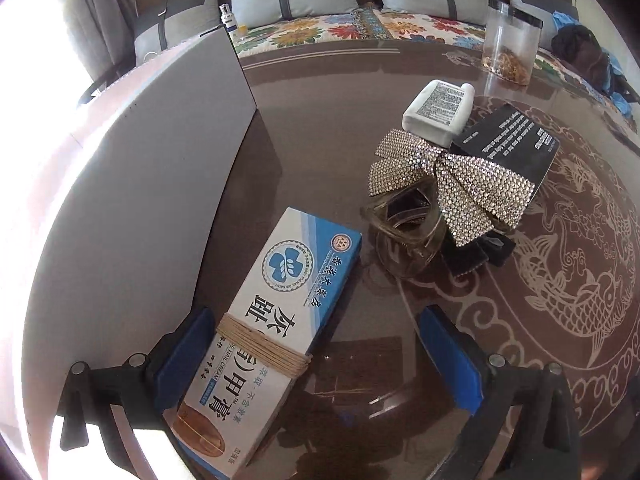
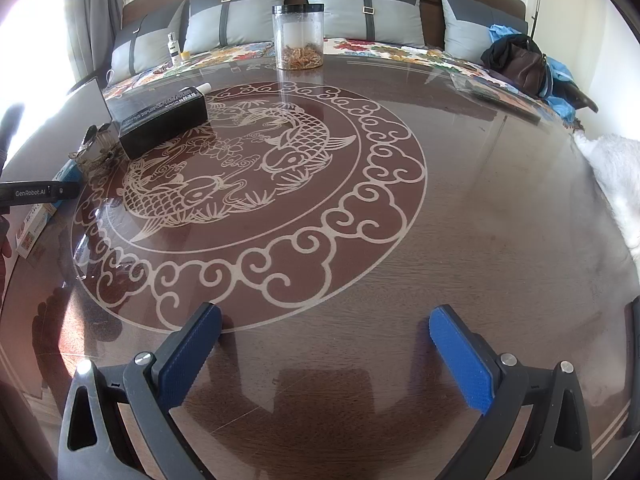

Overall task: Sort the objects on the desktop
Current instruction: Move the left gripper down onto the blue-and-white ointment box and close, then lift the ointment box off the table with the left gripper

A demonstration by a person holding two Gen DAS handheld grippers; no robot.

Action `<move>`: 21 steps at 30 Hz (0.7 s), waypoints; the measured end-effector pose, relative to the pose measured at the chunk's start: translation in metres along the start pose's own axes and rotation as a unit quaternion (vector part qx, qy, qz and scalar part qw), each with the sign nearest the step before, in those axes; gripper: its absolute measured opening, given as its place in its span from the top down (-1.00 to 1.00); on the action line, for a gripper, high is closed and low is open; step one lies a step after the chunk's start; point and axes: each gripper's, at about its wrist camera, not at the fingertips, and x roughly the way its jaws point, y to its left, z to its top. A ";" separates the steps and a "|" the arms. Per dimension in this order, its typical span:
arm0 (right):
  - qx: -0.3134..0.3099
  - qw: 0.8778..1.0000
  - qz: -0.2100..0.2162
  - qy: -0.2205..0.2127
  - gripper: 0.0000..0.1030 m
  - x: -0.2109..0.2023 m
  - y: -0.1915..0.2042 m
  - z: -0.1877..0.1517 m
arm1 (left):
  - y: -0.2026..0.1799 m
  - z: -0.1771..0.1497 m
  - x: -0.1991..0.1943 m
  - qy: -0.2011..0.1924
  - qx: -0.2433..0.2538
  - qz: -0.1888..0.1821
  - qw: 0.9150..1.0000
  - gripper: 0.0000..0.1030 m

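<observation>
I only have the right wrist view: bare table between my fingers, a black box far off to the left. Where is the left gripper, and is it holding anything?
Observer: The left gripper is open over a blue and white ointment box, which lies against its left finger and is not clamped.
Operator: Anything around that box?
Observer: Twine is wrapped around its middle.
Operator: What is beside the black box?
Observer: A rhinestone bow clip lies against the black box, partly over a clear hair claw.
Operator: Anything behind them?
Observer: A white bottle lies on its side.
</observation>
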 end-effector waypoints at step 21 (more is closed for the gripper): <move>0.000 1.000 0.000 0.000 -1.00 0.000 0.000 0.001 | -0.018 -0.062 -0.051 -0.037 -0.032 -0.016 0.999 0.12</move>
